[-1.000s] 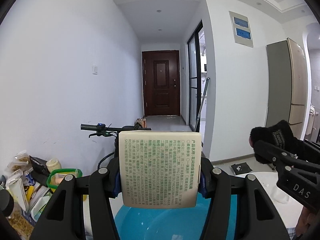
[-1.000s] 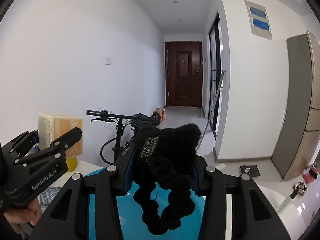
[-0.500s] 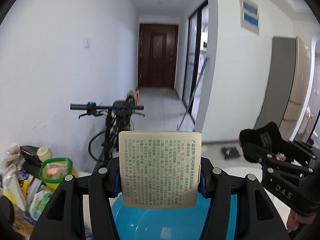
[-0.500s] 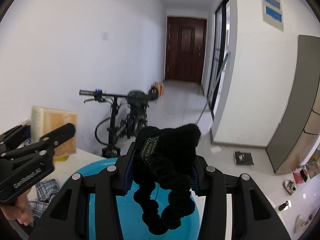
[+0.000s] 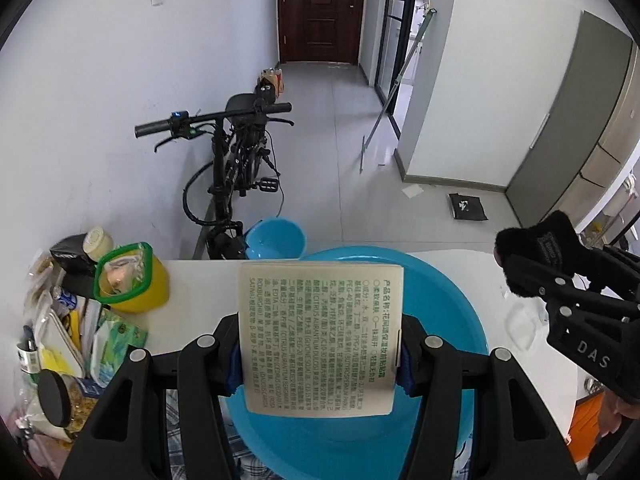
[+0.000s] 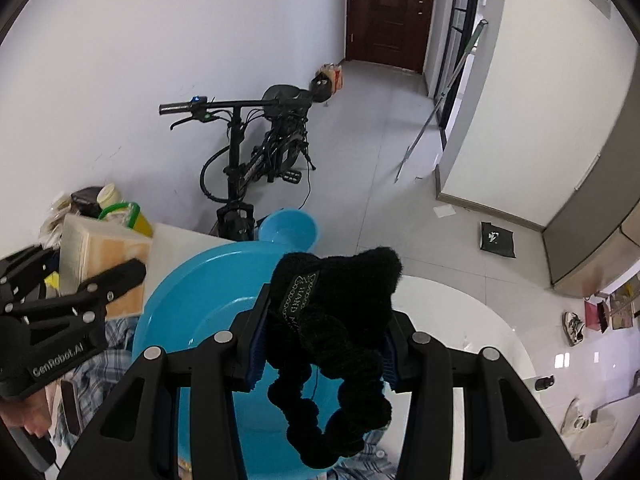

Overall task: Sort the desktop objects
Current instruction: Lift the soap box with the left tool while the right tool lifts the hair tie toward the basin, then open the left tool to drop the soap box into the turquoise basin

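Both cameras tipped down since second ago: door slid to top of frame, table and basin now fill lower half.

Left tongs [image 5: 320, 360]: clenched on cream box [image 5: 320, 340], grip unchanged, box upright at lower centre, over blue basin [image 5: 448, 304].

Right tongs [image 6: 322, 356]: clenched on black scrunchie [image 6: 332, 320], loop dangling, also over basin.

Clutter pile lower left, white table [image 5: 200, 304] beside it.

Judgement: both items carried, poised above basin; drop-off likely next, nothing released yet.
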{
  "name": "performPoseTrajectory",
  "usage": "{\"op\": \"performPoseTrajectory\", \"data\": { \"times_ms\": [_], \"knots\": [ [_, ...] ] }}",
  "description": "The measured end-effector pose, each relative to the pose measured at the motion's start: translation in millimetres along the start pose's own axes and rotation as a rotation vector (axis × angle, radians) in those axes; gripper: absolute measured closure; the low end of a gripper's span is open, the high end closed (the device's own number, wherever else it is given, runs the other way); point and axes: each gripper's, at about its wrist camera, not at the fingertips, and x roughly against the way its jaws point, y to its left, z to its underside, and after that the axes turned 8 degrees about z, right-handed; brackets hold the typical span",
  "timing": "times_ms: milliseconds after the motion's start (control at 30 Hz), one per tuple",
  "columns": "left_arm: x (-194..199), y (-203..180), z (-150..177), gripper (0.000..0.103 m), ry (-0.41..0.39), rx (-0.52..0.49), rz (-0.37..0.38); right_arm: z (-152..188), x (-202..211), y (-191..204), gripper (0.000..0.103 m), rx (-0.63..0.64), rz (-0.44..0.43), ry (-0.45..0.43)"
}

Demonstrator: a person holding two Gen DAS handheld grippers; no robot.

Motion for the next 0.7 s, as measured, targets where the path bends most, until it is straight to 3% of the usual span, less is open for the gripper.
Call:
{"op": "performPoseTrajectory", "data": {
  "times_ms": [300,700],
  "knots": [
    [-9,2,5,0.044,0.052,-0.004,-0.002,2,-3,5,0.059,-0.002,-0.068,0.053],
    [-86,16,44,0.044,0.18,0.026,0.009,42,-79,21,0.059,0.016,-0.089,0.194]
  ]
}}
